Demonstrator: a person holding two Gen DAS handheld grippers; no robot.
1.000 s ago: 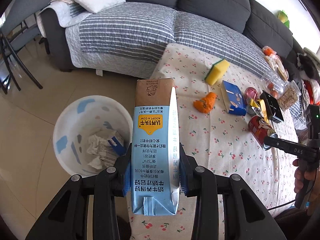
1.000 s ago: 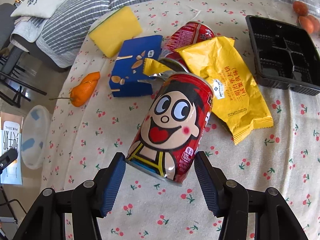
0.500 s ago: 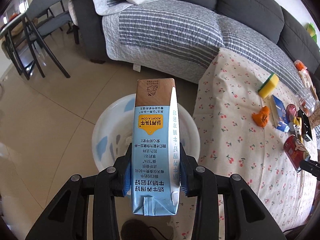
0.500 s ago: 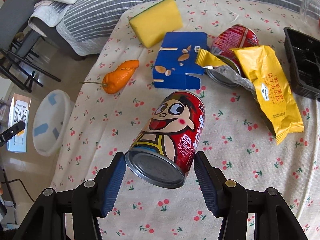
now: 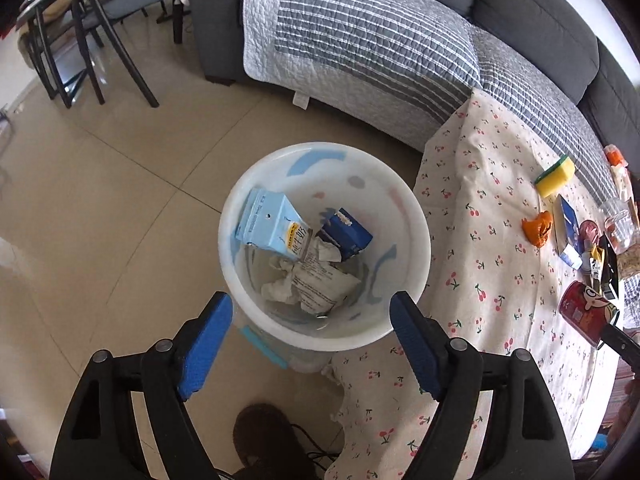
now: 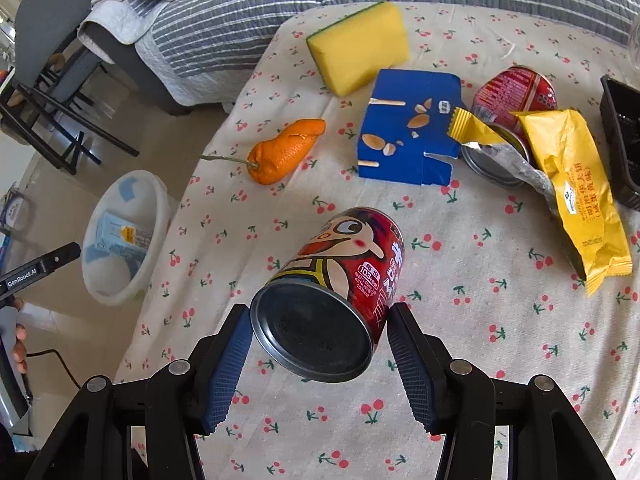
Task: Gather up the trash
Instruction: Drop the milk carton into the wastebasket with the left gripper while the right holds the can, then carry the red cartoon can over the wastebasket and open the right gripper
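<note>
Pale-blue milk carton [image 5: 274, 230] dropped, lying tilted in bin [image 5: 416, 216]

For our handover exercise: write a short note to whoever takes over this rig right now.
Left gripper: jaws opening, nothing between them, above the white plastic bin.
Right gripper: shut on the red cartoon-face can, lifted over the cherry-print tablecloth.
Done: pale blue milk carton lies in the bin.
Left: bin the held can, the second red can, yellow wrapper, torn blue box.
</note>
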